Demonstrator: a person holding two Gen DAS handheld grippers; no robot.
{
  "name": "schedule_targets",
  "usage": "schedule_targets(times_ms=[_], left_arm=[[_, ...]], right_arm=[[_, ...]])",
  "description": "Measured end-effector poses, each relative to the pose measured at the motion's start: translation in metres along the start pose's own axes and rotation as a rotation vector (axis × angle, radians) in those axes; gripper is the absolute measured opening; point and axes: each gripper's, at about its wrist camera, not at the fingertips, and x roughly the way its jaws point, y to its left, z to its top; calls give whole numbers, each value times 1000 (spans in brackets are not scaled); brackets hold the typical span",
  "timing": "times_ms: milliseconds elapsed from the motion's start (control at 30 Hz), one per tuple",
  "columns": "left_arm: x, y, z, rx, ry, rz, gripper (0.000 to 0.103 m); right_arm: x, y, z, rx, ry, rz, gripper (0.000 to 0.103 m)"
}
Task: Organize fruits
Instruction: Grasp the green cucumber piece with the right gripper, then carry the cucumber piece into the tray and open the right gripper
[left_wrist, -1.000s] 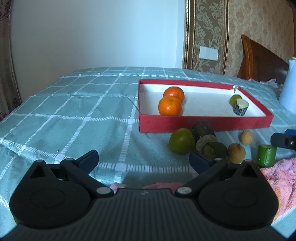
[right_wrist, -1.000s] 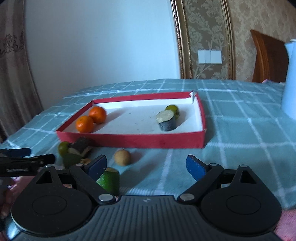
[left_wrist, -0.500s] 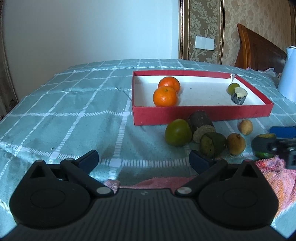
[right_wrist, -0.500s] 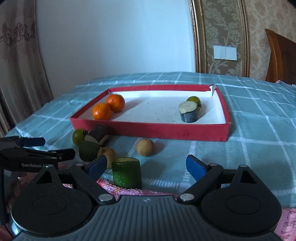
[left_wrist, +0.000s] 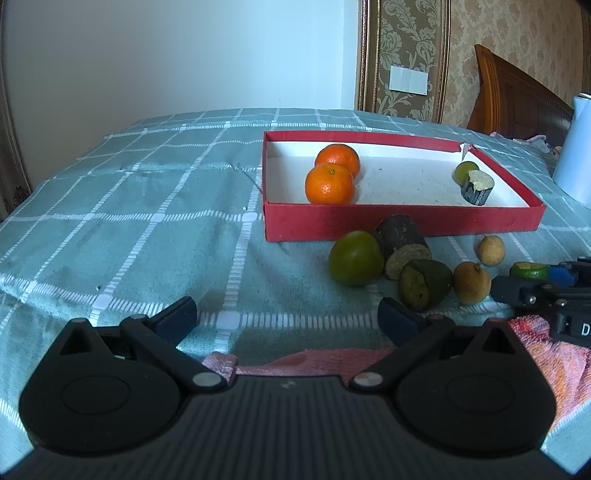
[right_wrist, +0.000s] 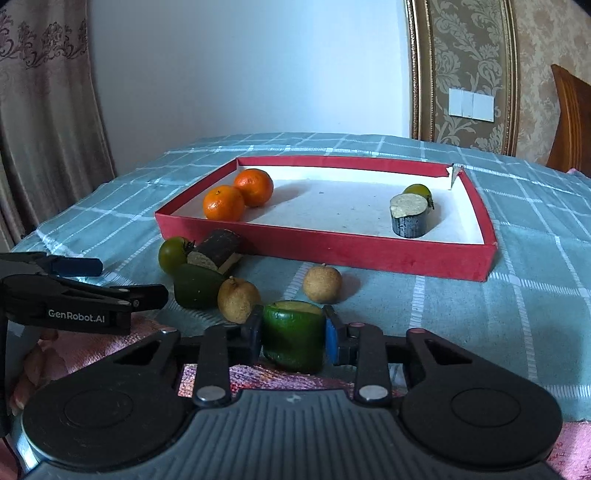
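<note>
Green cut cylinder (right_wrist: 293, 339), pale flat top, is clamped between my right gripper (right_wrist: 293, 341) fingers, just in front of the red tray (right_wrist: 332, 249) on the checked bedspread (right_wrist: 517, 314). Its lower edge is hidden. Left view shows only its top (left_wrist: 529, 270), the rest blocked. Left gripper (left_wrist: 286, 317) fingers spread wide, holding nothing. Two oranges (right_wrist: 223, 203) sit in the tray.

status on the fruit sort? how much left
Done: four pieces sit in the red tray, including two oranges. In hand: the right gripper is shut on a green cut piece. Left: five pieces on the cloth, starting with the green fruit. Left gripper open, empty.
</note>
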Motion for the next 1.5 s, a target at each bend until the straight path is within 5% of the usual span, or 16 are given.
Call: schedule_targets(times_ms=[1500], left_arm=[[0,0,0,1,0,1,103]], right_arm=[[28,-17,68,-92,-90,-194,32]])
